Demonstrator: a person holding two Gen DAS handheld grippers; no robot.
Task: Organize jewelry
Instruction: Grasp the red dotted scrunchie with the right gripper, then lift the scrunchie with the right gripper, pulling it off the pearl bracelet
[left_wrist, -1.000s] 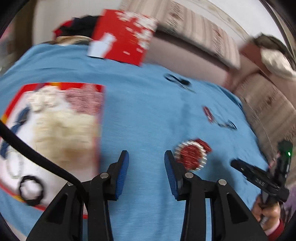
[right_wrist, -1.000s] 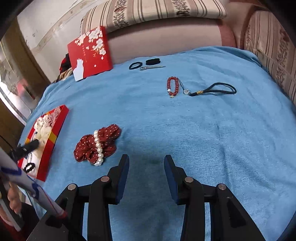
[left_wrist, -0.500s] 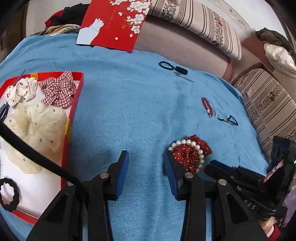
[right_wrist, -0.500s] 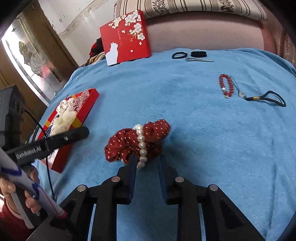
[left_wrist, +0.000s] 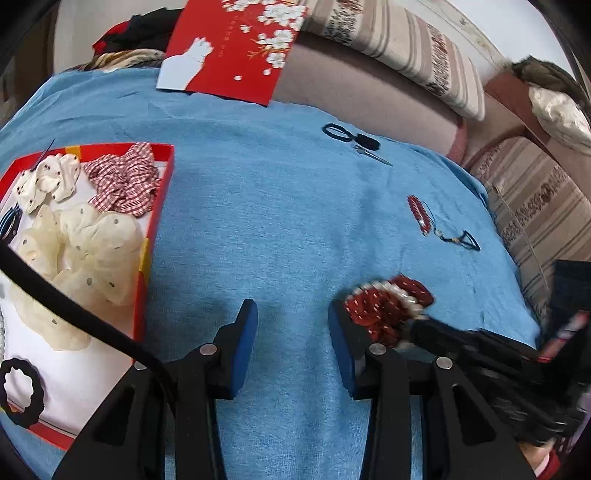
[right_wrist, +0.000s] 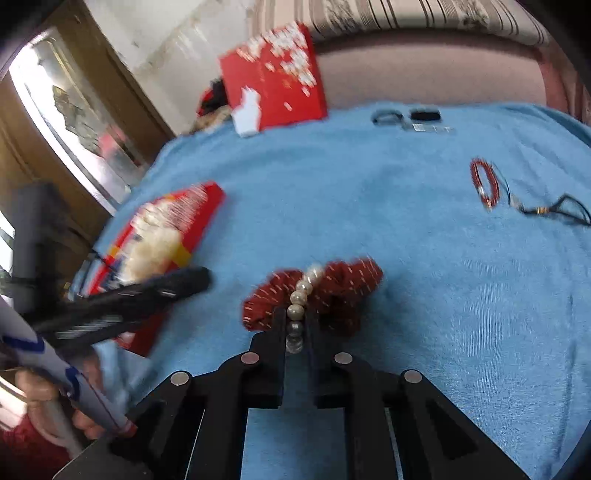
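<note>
A dark red dotted scrunchie with a pearl strand (right_wrist: 347, 284) lies on the blue cloth; in the left wrist view the scrunchie (left_wrist: 384, 306) sits just right of my fingers. My right gripper (right_wrist: 295, 314) is closing, its pads on the pearls at the scrunchie's near edge. My left gripper (left_wrist: 291, 314) hovers open over bare cloth, nothing between its fingers. The red open box (left_wrist: 162, 206) at the left holds cream scrunchies (left_wrist: 85, 236), a red checked one (left_wrist: 125, 181) and a black ring (left_wrist: 20, 391).
A red bead bracelet (left_wrist: 419, 214) with a black cord (left_wrist: 461, 240) lies at the right. Black hair ties (left_wrist: 338, 133) and a metal clip (left_wrist: 373, 155) lie farther back. The red flowered lid (left_wrist: 229, 48) leans on the sofa. Striped cushions (left_wrist: 535, 199) border the cloth.
My right gripper moved left up to the dark red scrunchie and its jaws narrowed onto the pearl strand. My left gripper stayed open and barely shifted after an earlier swing.
</note>
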